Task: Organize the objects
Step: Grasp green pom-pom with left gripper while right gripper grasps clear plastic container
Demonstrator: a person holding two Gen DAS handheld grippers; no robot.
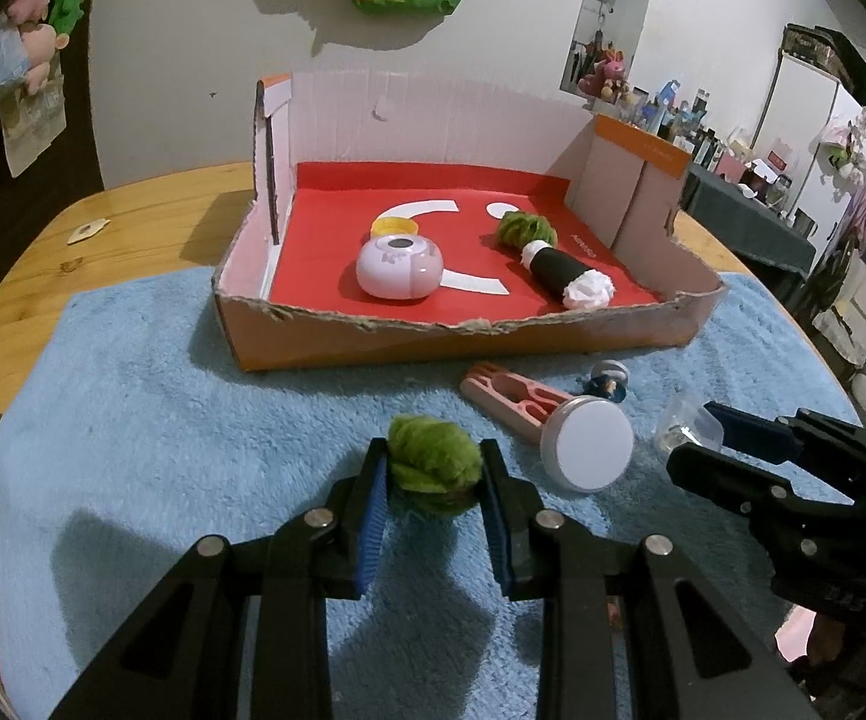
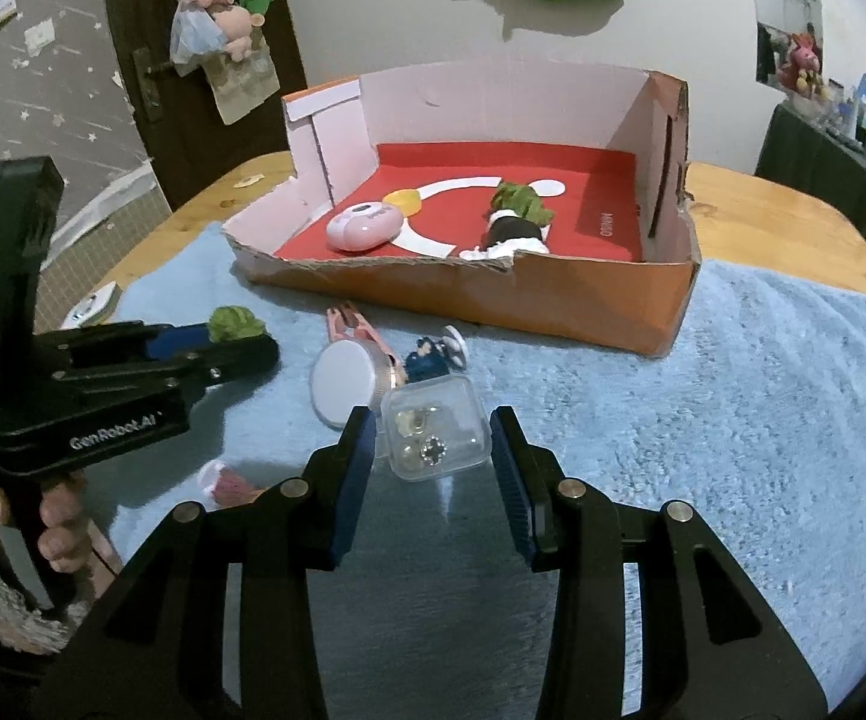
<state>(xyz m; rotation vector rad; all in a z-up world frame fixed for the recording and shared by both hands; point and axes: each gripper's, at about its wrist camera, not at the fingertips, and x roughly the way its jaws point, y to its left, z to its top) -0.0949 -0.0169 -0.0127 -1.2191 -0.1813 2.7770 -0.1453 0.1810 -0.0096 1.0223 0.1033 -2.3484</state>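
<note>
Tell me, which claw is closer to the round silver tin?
Left. The left claw, squeezing the green pom-pom, sits just beside the silver tin. The right claw is around the clear box, slightly farther.

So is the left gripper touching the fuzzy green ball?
Touching. The left wrist view shows both blue fingers of the left gripper pressed against the fuzzy green ball.

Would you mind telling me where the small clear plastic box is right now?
The clear plastic box sits on the blue towel between the right gripper pads, just right of the round white-faced disc, in front of the cardboard tray.
</note>
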